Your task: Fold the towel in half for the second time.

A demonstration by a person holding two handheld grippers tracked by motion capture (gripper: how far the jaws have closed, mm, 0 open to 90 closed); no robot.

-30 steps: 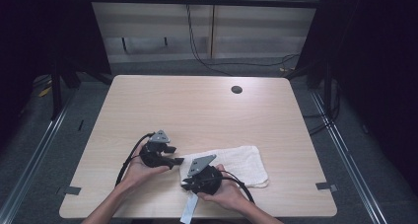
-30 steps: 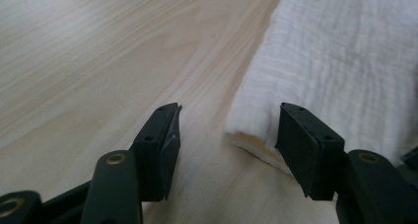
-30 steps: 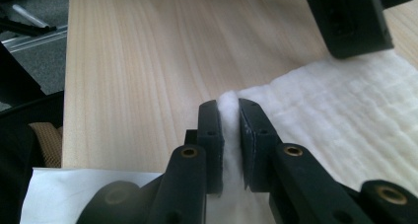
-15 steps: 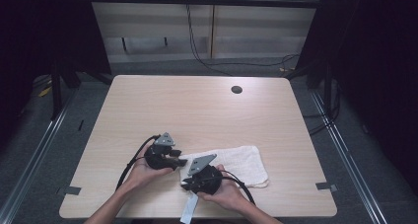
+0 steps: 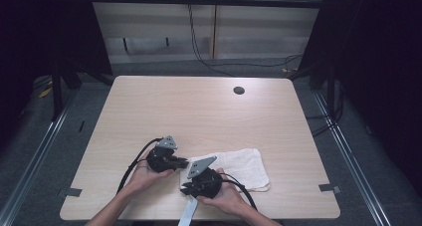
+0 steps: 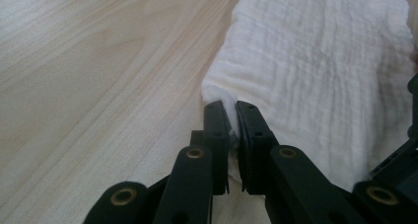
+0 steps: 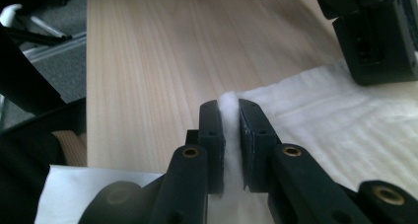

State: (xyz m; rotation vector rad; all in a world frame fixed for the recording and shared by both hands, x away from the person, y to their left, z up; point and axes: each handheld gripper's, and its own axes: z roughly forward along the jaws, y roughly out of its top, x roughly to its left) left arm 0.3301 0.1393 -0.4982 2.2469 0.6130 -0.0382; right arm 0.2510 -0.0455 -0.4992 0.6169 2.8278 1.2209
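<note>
A: Cloth position?
B: White cloth (image 5: 239,167) lies flat on the table (image 5: 199,116), near edge.
A: Jaws?
B: Left gripper (image 6: 231,123) has just closed, pinching a cloth corner; right gripper (image 7: 229,118) clamps another, seemingly adjacent.

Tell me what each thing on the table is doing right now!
white cloth: lying flat on the table, folded, with its left end pinched at two corners.
left gripper: shut on the cloth's corner; its jaws have just been closing onto it.
right gripper: shut on the cloth's other near corner, fabric bunched between the jaws.
table: bare wood, apart from the cloth and a small dark round hole near its far edge.
</note>
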